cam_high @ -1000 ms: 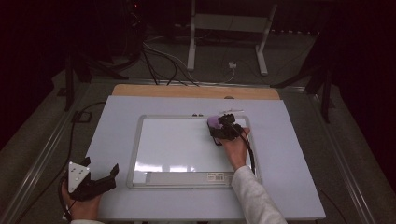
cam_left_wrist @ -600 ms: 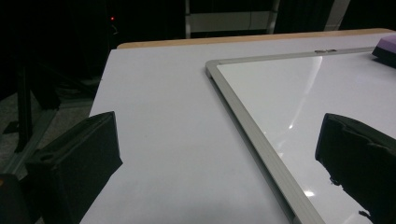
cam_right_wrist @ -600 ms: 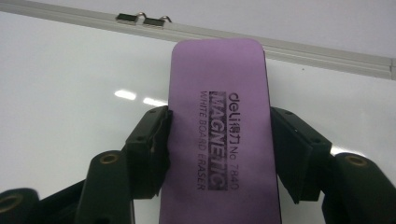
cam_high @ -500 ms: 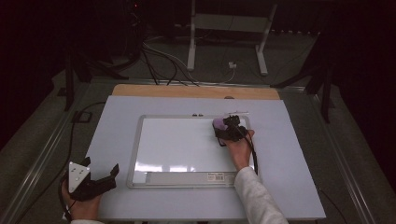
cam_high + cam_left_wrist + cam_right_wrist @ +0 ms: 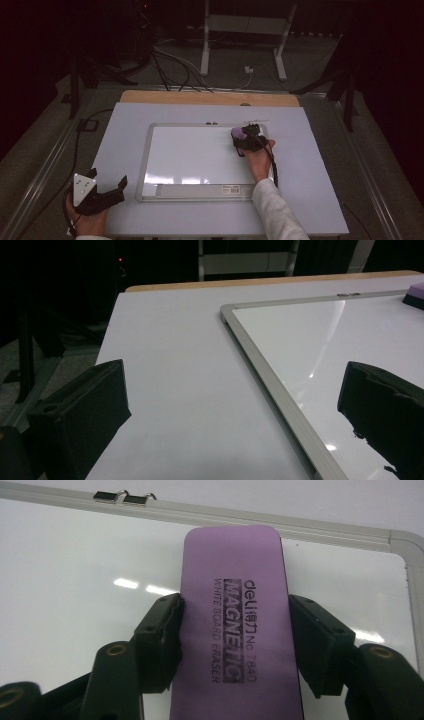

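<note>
Sliding a little nearer the person since a second ago, the right gripper point(image 5: 245, 136) and the purple eraser point(image 5: 237, 132) have come off the far right corner of the whiteboard point(image 5: 195, 155) and now sit a touch lower on its right side. Its jaws are closed against the two long sides of the eraser, as the right gripper view makes plain: black pads press the purple block point(image 5: 235, 620) from either side, and its printed top reads "MAGNETIC WHITE BOARD ERASER". The eraser lies flat on the white surface, its far end close to the board's grey frame point(image 5: 325, 530), with two small metal hanger clips point(image 5: 122, 498) on that frame off to the left. The right hand point(image 5: 259, 159) reaches in from the bottom, white sleeve point(image 5: 280, 212) trailing behind it, a black cable running along the wrist.

Down at the near left corner of the table point(image 5: 310, 165), the left gripper point(image 5: 107, 189) has not stirred. It rests in the left hand point(image 5: 87, 220) with its jaws spread wide and nothing between them, the grey plate on top catching the light. From the left gripper view, the two black jaws stand far apart over bare tabletop, the board's near left corner point(image 5: 227, 312) lying ahead between them.

Beyond the table, a wooden edge point(image 5: 210, 98) shows at the far side, then dark floor with cables point(image 5: 170, 65) and a white metal stand point(image 5: 245, 30).
</note>
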The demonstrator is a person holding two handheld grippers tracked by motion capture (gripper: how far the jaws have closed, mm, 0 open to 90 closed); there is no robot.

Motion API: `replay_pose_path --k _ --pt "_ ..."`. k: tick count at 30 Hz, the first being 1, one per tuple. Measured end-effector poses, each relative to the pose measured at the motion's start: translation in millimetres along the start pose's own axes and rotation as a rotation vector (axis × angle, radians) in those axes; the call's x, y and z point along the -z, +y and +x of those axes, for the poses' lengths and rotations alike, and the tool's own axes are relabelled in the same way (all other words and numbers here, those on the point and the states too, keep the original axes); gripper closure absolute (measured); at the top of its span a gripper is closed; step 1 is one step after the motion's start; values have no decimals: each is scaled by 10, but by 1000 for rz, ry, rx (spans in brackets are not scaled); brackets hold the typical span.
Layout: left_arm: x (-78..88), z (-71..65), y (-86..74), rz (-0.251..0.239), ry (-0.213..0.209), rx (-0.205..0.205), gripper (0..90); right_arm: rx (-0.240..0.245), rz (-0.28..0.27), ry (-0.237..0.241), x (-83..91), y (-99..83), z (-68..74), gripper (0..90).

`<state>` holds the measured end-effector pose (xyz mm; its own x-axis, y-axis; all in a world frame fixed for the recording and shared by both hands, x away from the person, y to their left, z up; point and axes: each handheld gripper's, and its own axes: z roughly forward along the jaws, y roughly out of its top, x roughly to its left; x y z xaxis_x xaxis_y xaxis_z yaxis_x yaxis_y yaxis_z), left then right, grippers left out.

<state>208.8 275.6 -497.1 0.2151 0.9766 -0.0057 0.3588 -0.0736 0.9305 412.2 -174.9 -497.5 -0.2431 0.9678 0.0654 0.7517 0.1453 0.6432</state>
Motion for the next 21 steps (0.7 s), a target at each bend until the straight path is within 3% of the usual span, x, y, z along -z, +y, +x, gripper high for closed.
replay_pose_path --k 8,11,14,17,21 --pt "1 1 0 -1 1 1 7 -8 2 -2 -8 -1 -30 401" --pt "3 2 0 -2 1 1 7 -4 19 10 -17 2 -45 325" --pt "-1 2 -2 2 0 1 7 22 -5 -9 40 3 -31 265" --pt "0 -1 0 1 1 -1 7 51 -68 0 161 9 11 261" --pt "-1 0 -1 2 1 0 7 150 -98 -14 249 -30 132 302"
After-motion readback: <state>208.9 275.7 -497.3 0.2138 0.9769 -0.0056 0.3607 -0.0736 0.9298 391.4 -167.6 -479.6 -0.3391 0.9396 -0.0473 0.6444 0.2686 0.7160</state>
